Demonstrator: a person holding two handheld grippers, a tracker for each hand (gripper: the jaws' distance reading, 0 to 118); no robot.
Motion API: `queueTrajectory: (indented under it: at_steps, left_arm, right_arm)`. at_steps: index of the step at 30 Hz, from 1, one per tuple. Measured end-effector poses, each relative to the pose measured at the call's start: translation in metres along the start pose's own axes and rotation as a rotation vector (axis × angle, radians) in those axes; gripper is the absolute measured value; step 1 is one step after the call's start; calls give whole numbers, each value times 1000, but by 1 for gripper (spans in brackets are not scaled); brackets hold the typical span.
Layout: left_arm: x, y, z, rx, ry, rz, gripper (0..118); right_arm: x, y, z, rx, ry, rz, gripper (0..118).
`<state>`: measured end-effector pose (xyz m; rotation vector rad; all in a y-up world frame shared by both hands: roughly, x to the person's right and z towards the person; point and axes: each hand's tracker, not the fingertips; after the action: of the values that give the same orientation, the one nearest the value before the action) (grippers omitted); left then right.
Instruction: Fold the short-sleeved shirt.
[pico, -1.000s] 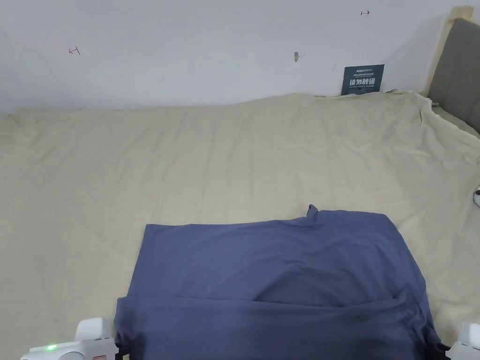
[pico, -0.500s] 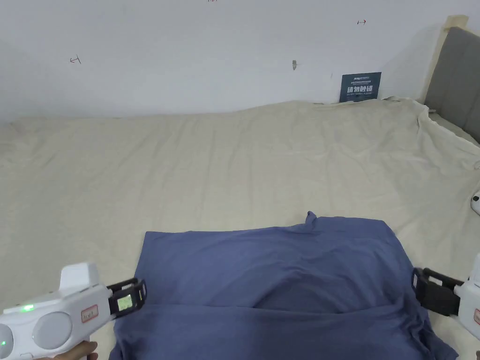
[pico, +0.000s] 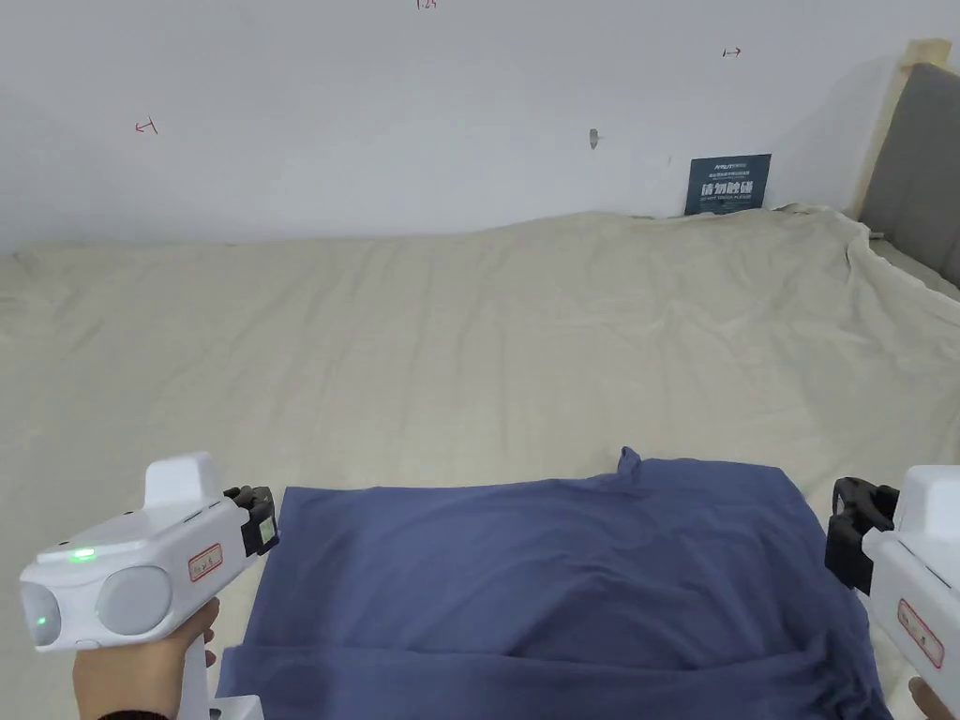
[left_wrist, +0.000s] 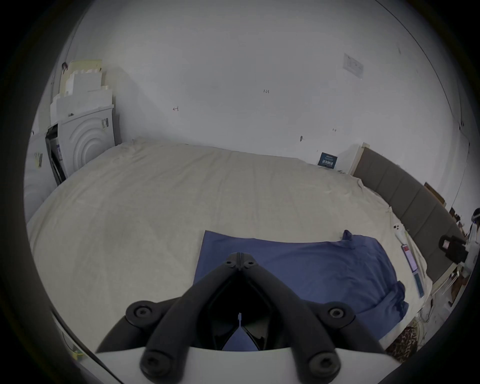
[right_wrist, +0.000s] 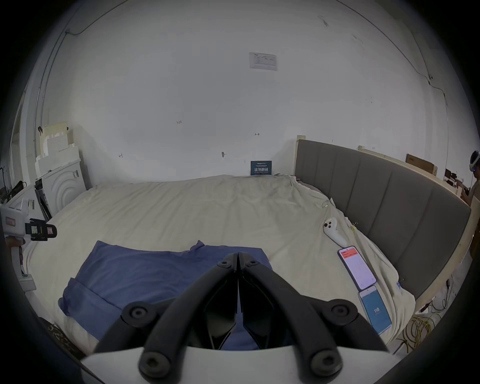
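The left gripper (pico: 260, 521) hung above the bed (pico: 469, 356) with jaws closed on nothing, the shirt's (pico: 553, 581) far left corner just beyond and right of its tips. The shirt lay flat ahead of both grippers, partly folded, one tab poking up at the far edge. It looked soft, light and limp; pinching corners or hem edges should serve best. The right gripper (pico: 848, 525), jaws together and empty, hovered beside the right edge.
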<state>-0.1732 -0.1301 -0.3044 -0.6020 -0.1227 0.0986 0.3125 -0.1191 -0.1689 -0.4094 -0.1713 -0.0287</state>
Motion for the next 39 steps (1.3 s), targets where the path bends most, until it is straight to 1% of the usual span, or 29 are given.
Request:
queueTrajectory:
  at_steps: [3, 7, 8, 9, 10, 11, 12, 13, 14, 17, 18, 19, 22, 24, 25, 26, 27, 28, 30, 32, 34, 35, 36, 37, 38, 39]
  left_arm:
    - [-5, 17, -37, -38, 0, -21, 0]
    - [-18, 35, -96, -84, -1, -27, 0]
    - [-21, 39, -113, -121, 13, -17, 0]
    - [-24, 42, -126, -154, 18, -13, 4]
    - [-27, 45, -143, -200, 18, -10, 12]
    - [-30, 47, -158, -232, 27, -1, 33]
    - [-34, 47, -172, -250, 42, 27, 60]
    - [-37, 47, -187, -295, 53, 43, 82]
    - [-38, 47, -198, -334, 63, 42, 95]
    - [-40, 38, -221, -374, 82, -7, 93]
    - [-40, 36, -229, -404, 96, -25, 90]
    - [-40, 33, -235, -429, 106, -34, 83]
    - [-40, 22, -249, -463, 97, -41, 43]
    - [-39, 14, -253, -490, 87, -41, 31]
    - [-37, 12, -248, -461, 101, -61, 15]
    - [-35, 15, -246, -455, 111, -53, 2]
    - [-35, 16, -243, -445, 83, -43, 1]
    - [-35, 18, -238, -428, 23, -31, 1]
    - [-31, 20, -232, -433, 12, -29, 1]
    - [-27, 27, -216, -368, 4, -71, 1]
    - [-25, 31, -199, -342, -31, -60, 1]
    - [-24, 33, -191, -330, -44, -59, 1]
    - [-21, 36, -180, -322, -51, -67, 1]
    - [-19, 37, -172, -314, -55, -80, 1]
    - [-18, 38, -165, -304, -58, -89, 1]
    - [-18, 40, -160, -301, -59, -93, 1]
  right_arm:
    - [-7, 8, -15, -7, 5, 1, 0]
    - [-4, 11, -44, -23, 5, -4, 0]
    - [-2, 11, -52, -32, 6, -6, 0]
    - [-1, 11, -59, -39, 6, -7, 0]
    - [-3, 12, -65, -50, 5, -6, 0]
    - [-3, 11, -73, -63, 2, 0, 0]
    - [-3, 10, -79, -74, -5, 5, 0]
    - [-1, 8, -86, -83, -9, 5, 0]
    - [-3, 8, -89, -90, -11, 1, 0]
    - [-2, 5, -101, -106, -25, -6, 0]
    - [-2, 6, -103, -110, -27, -9, 0]
    - [-1, 5, -106, -115, -29, -13, 0]
    - [1, 4, -112, -128, -38, -17, 0]
    - [2, 2, -115, -137, -43, -21, 0]
    - [3, 2, -116, -144, -43, -28, 0]
    - [6, 2, -119, -153, -39, -32, 0]
    - [7, 2, -121, -160, -41, -31, 0]
    - [8, 1, -125, -170, -41, -32, 0]
    - [16, 1, -136, -193, -37, -61, 0]
    - [24, 2, -154, -241, -37, -92, 0]
    - [30, 3, -174, -283, -49, -85, 1]
    - [33, 3, -184, -299, -48, -79, 5]
    - [34, 3, -193, -322, -52, -67, 15]
    - [35, 3, -203, -363, -47, -62, 32]
    - [40, 2, -216, -384, -45, -67, 58]
    - [41, 1, -225, -408, -30, -68, 74]
